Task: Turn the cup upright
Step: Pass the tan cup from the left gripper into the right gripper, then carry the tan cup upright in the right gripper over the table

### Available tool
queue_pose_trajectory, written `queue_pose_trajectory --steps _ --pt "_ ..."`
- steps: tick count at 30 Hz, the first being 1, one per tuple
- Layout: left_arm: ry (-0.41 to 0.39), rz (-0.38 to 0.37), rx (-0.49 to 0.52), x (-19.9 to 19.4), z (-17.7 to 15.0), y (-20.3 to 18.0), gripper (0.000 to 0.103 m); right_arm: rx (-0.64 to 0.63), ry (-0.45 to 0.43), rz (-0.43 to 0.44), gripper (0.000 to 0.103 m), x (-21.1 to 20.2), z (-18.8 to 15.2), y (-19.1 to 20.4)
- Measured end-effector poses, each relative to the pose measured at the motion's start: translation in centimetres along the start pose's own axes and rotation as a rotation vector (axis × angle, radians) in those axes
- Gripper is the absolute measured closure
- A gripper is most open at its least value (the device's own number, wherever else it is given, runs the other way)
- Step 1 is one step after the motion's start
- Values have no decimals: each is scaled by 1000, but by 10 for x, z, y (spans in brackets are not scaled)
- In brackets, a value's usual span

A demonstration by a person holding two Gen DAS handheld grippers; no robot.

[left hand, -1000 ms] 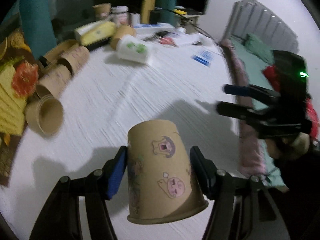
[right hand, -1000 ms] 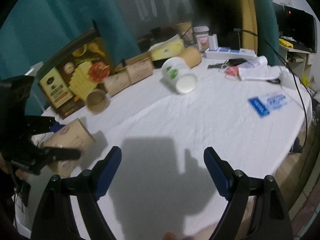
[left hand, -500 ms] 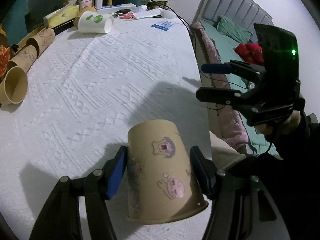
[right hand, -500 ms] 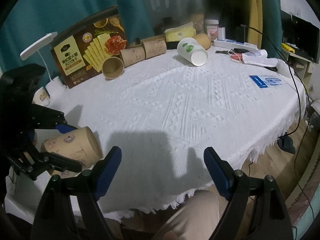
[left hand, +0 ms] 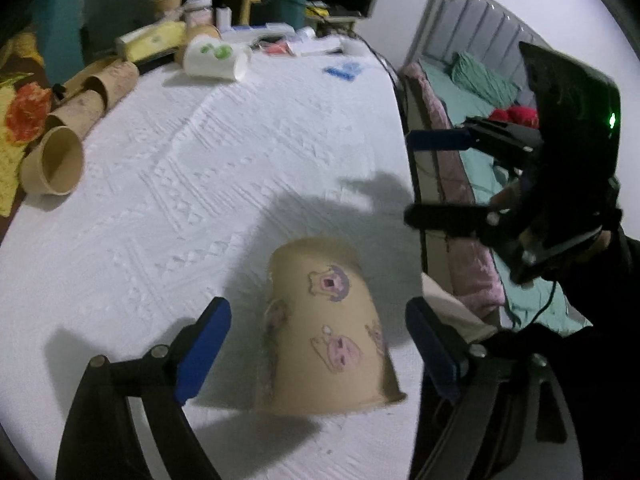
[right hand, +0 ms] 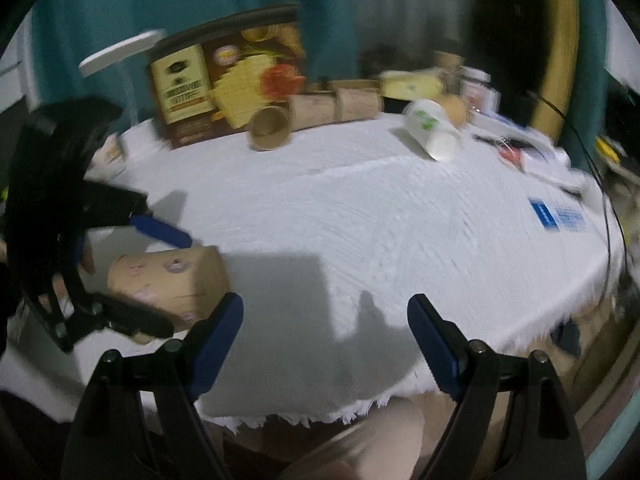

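Two grippers, left gripper (left hand: 318,346) just opened around one cup (left hand: 326,330), right gripper (right hand: 325,340) apart.

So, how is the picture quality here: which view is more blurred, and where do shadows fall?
Right wrist view: strong motion blur, the box and far cups smeared. Left wrist view: sharper, but the sticker cup is slightly soft. Both views: dim light, fisheye bending at the edges, dark gripper shadows on the white tablecloth.
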State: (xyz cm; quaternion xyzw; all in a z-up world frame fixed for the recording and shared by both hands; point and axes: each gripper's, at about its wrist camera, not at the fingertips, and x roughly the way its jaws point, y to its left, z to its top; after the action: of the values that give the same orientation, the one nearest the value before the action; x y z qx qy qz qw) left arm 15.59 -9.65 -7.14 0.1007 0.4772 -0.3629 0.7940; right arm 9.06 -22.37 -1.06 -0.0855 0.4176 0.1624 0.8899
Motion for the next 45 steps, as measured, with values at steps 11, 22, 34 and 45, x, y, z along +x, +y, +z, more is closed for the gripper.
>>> queue_pose_trajectory --steps 11,22,34,45 --pt "-265 207 -292 -93 -79 2 13 -846 138 242 21 4 35 99" --pt "-404 331 -676 -130 -180 16 13 -1473 380 213 20 51 16 166" --pt "-402 296 -695 -117 -195 15 13 -1612 601 247 39 83 11 194" --pt "-450 314 -704 -125 -196 16 13 -1392 520 299 40 79 49 198"
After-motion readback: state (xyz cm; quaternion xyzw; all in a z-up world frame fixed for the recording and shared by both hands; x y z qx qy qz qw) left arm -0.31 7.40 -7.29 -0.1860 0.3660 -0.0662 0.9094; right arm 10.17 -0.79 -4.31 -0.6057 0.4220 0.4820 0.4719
